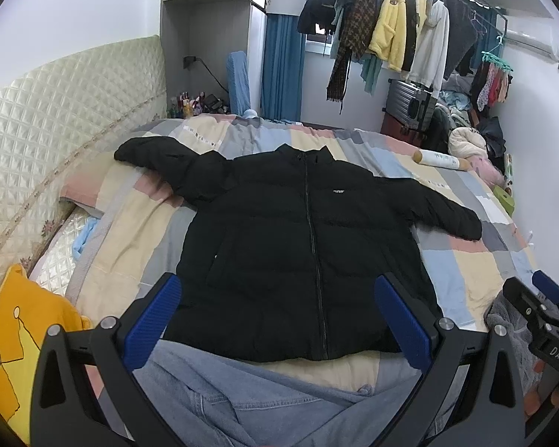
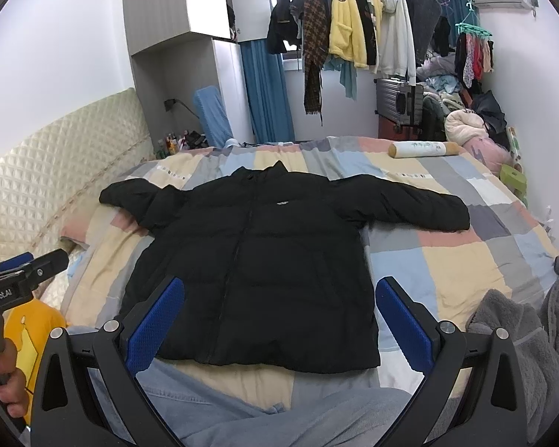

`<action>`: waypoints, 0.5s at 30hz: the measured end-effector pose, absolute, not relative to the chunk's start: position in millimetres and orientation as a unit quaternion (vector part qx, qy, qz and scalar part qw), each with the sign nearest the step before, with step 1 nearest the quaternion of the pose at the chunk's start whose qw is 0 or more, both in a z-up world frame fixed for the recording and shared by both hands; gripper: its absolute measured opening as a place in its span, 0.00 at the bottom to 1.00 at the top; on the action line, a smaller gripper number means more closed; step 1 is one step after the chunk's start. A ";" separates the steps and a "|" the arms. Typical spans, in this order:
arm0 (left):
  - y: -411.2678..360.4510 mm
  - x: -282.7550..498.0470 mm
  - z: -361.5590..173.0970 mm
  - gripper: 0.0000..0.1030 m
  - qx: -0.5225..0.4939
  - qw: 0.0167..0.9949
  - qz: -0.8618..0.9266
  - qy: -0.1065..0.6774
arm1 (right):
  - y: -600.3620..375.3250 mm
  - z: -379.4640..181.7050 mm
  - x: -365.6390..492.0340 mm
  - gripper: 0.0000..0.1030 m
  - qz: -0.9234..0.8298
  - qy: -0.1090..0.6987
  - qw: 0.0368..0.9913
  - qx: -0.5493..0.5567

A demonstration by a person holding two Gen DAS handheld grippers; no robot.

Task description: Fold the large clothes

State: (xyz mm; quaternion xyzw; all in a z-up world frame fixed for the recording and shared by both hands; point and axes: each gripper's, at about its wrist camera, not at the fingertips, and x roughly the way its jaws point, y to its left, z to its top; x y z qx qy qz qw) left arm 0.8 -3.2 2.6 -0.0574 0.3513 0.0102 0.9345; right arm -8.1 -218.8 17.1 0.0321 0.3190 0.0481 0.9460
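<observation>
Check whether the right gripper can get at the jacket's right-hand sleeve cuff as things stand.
Probably yes: the right gripper is open and empty, and the sleeve cuff lies flat on the bedspread with nothing on it.

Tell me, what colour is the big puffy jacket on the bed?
Black puffy jacket, with a small white chest label; the right wrist view shows it best.

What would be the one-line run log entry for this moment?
stage: pre-fold | black jacket: flat, zipped | left hand-held gripper: open | right hand-held gripper: open

— What lies before me?
— A black puffer jacket [image 1: 279,253], front up on my patchwork bed [image 1: 466,260], zipped closed, collar away from me, both sleeves spread outward.
</observation>
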 end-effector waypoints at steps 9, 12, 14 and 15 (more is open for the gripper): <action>-13.8 27.4 -6.3 1.00 -0.046 0.940 -0.001 0.338 | -236.5 8.6 11.5 1.00 0.038 0.317 0.947 0.029; -16.8 42.0 -11.6 1.00 -0.052 0.943 -0.009 0.328 | -245.4 8.5 23.2 1.00 0.034 0.305 0.951 0.026; -18.6 54.4 -16.9 1.00 -0.053 0.944 -0.015 0.325 | -252.4 7.1 31.9 1.00 0.029 0.301 0.953 0.027; -19.1 58.6 -18.3 1.00 -0.052 0.945 -0.018 0.323 | -258.3 5.9 38.3 1.00 0.025 0.298 0.954 0.028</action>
